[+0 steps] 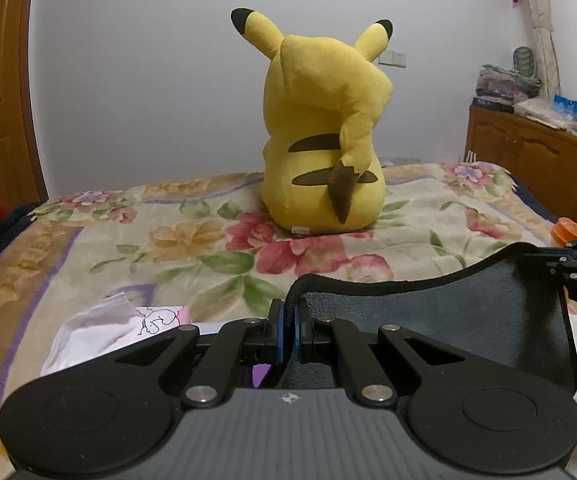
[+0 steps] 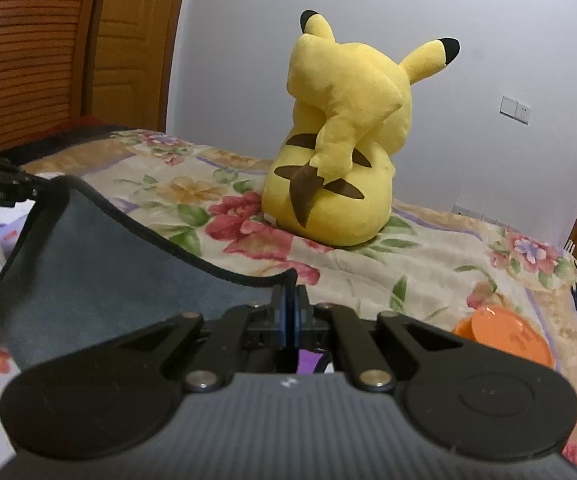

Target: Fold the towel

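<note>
Both the left gripper [image 1: 288,320] and right gripper [image 2: 289,308] clench corners of the lifted towel [image 1: 428,312]; the fold appears underway, unfinished.

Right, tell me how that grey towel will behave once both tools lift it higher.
The towel is probably floppy: its edge sags in a curve between the left tool and right tool. It looks thin, so likely light. The fuzzy surface and stitched hem should resist slipping from the shut tools.
</note>
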A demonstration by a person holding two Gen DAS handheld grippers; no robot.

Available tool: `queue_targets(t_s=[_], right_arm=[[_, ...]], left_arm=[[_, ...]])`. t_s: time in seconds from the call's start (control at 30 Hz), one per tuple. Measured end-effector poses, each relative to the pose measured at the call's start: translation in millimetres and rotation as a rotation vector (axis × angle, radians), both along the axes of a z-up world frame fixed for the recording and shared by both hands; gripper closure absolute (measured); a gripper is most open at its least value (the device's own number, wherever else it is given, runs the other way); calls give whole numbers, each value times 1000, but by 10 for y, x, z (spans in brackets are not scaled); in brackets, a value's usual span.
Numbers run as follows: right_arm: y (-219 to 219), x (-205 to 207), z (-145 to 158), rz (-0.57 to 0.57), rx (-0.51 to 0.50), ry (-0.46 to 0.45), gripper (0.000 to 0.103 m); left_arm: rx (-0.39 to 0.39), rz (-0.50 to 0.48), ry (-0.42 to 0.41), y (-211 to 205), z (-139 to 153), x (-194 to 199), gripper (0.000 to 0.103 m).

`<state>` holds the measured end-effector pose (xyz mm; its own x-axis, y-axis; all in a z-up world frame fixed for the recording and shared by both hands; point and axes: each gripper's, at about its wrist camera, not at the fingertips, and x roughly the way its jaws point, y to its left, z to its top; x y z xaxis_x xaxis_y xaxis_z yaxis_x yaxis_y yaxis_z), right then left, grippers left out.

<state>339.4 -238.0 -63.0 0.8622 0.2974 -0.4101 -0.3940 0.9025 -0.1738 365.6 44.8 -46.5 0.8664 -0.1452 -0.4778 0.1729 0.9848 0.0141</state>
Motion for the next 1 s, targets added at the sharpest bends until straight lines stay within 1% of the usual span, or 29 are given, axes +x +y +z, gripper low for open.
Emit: queue_targets(t_s=[0.3,0.37,0.43,0.53,0.63,0.7,0.73,0.77,0.8,0.83,0.87,0.93,1.0], right_arm=[[20,247,-224,-33,-25,27,99],[11,311,-306,-40,-29,45,99],[0,358,-384,-45,-25,64,99],[-37,411,-523,-54,4,116,98],[-58,438,-633,-67,15,147,98],[-76,449,-663,-74,33,160,98],[-78,450,-674,-77,37,166,98],[-79,457,-684,-79,39,168,98],[-70,455,-693,-80,33,171,93],[-64,459,-700,-78,25,176,88],[-55,449,-707,-76,17,180,86],[-59,441,-707,-78,11,180,62],[-81,405,-690,-84,21,176,52]], left_arm=[[7,12,42,10,-236,294,95],[15,15,55,8,-318,357,95],[5,10,67,18,-400,401,95],[0,16,85,31,-518,437,95],[19,22,98,7,-612,460,94],[31,30,100,-4,-641,461,90],[36,34,106,-8,-653,465,86],[43,33,112,-9,-664,467,79],[51,30,115,-15,-668,465,71],[58,26,117,-18,-668,461,67],[64,25,118,-22,-662,454,61],[61,22,113,-20,-632,425,57],[53,23,113,-25,-603,393,46]])
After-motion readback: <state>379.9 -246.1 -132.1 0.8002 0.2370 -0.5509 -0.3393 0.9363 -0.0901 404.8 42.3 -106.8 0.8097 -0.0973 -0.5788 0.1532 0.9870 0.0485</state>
